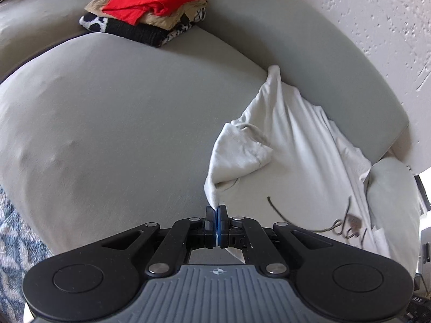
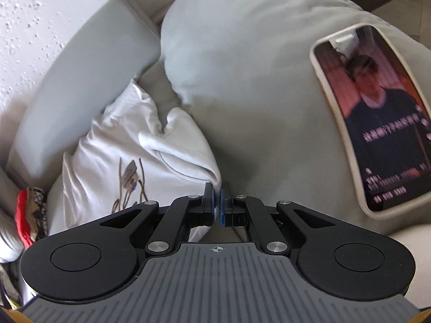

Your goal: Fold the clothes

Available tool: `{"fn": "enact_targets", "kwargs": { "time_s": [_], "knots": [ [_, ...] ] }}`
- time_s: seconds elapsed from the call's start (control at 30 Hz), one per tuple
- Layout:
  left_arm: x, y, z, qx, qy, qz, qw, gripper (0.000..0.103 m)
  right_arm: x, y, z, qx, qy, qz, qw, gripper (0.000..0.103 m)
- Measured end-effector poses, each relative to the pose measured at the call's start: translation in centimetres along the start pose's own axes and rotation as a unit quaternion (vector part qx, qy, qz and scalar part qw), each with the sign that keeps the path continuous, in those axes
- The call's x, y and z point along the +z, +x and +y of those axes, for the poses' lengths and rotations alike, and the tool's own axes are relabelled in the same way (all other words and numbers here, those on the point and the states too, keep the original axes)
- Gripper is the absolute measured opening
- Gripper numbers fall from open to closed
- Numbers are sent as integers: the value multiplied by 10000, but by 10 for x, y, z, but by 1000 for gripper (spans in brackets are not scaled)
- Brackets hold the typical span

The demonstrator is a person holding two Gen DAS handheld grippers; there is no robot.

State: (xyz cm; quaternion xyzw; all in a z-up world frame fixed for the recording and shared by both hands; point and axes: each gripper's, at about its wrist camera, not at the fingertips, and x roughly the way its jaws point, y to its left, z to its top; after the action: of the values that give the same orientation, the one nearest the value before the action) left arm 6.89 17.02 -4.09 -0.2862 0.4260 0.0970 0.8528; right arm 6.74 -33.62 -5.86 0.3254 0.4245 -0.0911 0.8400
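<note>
White shirt point(image 1: 291, 145) lies rumpled on the sofa seat point(image 1: 121, 123), running away from both grippers toward the backrest, with the left gripper point(image 1: 216, 210) and right gripper point(image 2: 217, 188) each pinching a near corner, equally close, its body stretched between them.

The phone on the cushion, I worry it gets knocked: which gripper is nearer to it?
Right. The right gripper pinches the white shirt beside the phone; the left gripper holds another corner, phone out of its view.
</note>
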Motion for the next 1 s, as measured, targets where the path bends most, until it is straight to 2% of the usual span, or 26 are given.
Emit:
{"fn": "enact_targets", "kwargs": {
  "time_s": [0.2,0.27,0.33,0.4,0.47,0.5,0.57,0.6,0.67,0.73,0.77,0.9,1.0],
  "knots": [
    [-6,-32,18,-346,-287,-57,9990,0,-5,-22,-8,174,37,80,9998,3],
    [-4,-33,22,-343,-331,20,9989,0,-3,-23,-8,96,-65,134,9998,3],
    [-3,-22,22,-147,-222,205,9994,0,-4,-14,-8,-6,-183,305,9994,3],
    [-7,-3,17,113,105,471,9988,0,-8,2,-9,-110,-308,552,9979,7],
    [-15,8,11,425,288,583,9970,3,-14,10,-15,-59,-240,818,9963,20],
    [-20,11,8,504,373,604,9962,8,-18,9,-19,6,-198,872,9960,21],
    [-32,12,4,514,515,632,9953,32,-28,5,-24,178,-123,958,9952,32],
    [-39,9,3,470,568,592,9955,33,-35,3,-27,286,-89,990,9946,37],
    [-49,0,0,449,623,390,9963,33,-49,-2,-32,552,1,1064,9928,37],
    [-60,-12,-1,297,474,220,9982,34,-63,-10,-31,819,70,1131,9902,38],
    [-68,-15,-6,181,567,282,9978,34,-70,-14,-29,963,35,1103,9892,38],
    [-99,-23,-31,-256,1101,592,9918,34,-98,-20,-3,1604,-606,1039,9797,38],
    [-121,-17,-55,-253,1867,652,9799,35,-116,-18,23,1553,-1431,1008,9722,38]
  ]
}}
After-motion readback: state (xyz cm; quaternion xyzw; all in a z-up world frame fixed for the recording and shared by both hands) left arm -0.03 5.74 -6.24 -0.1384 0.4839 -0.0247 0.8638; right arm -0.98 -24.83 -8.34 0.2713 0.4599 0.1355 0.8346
